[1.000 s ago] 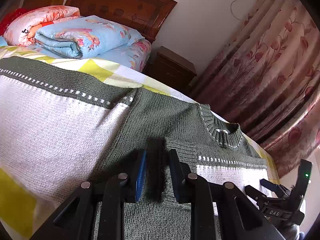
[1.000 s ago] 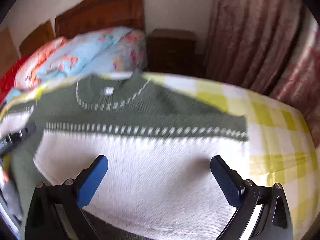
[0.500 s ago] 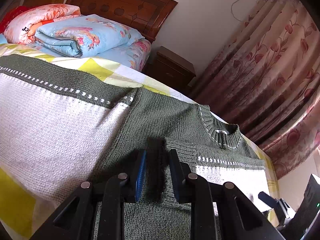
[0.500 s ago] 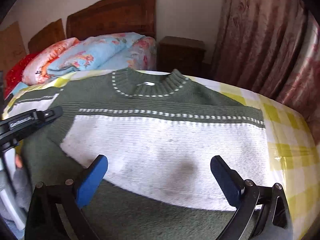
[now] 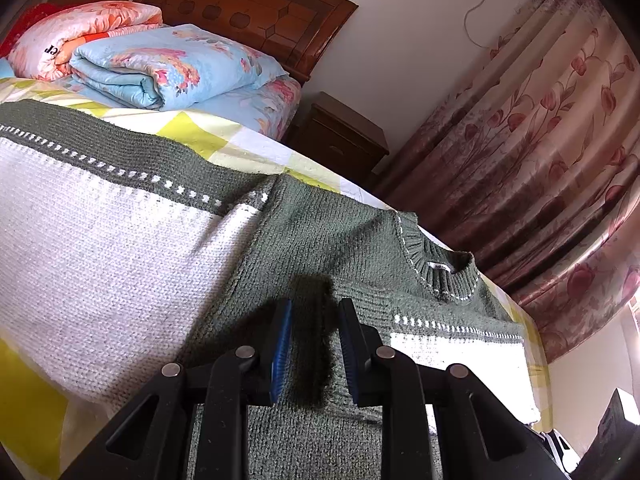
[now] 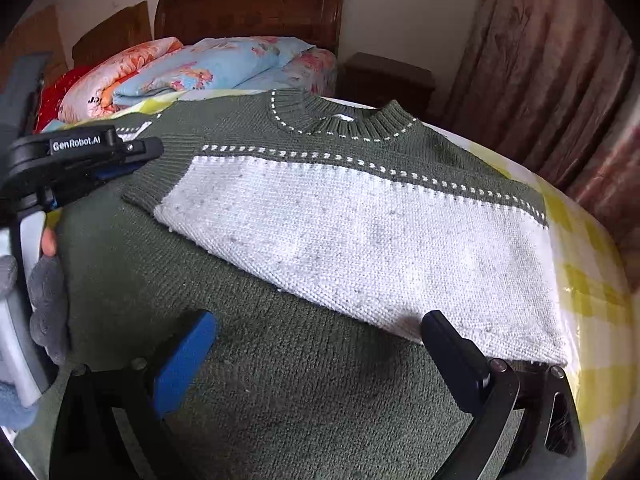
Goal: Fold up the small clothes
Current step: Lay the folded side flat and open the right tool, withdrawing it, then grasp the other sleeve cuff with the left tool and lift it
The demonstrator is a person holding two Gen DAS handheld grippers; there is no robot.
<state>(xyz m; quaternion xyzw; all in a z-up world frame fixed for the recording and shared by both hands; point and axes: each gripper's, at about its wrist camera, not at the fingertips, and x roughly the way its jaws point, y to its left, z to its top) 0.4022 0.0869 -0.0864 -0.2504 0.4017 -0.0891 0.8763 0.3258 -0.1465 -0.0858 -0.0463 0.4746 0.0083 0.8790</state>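
Note:
A green and white knit sweater (image 6: 340, 232) lies flat on the bed, collar (image 6: 344, 120) toward the headboard. One sleeve (image 6: 360, 252) is folded across its chest. In the left wrist view the sweater (image 5: 320, 240) fills the foreground, with the other sleeve (image 5: 100, 240) stretched out to the left. My left gripper (image 5: 314, 340) hovers just over the green knit with its jaws nearly together and a narrow gap between them; nothing is held. It also shows in the right wrist view (image 6: 132, 156). My right gripper (image 6: 320, 356) is wide open above the sweater's lower green part.
The bed has a yellow checked sheet (image 6: 588, 280). Folded floral quilts (image 5: 168, 64) lie by the wooden headboard (image 5: 248, 12). A dark nightstand (image 5: 340, 136) and patterned curtains (image 5: 540, 140) stand beyond the bed. A gloved hand (image 6: 48, 300) holds the left gripper.
The right gripper has drawn back and swung left, so the whole sweater with its folded sleeve now shows. The left gripper has barely moved.

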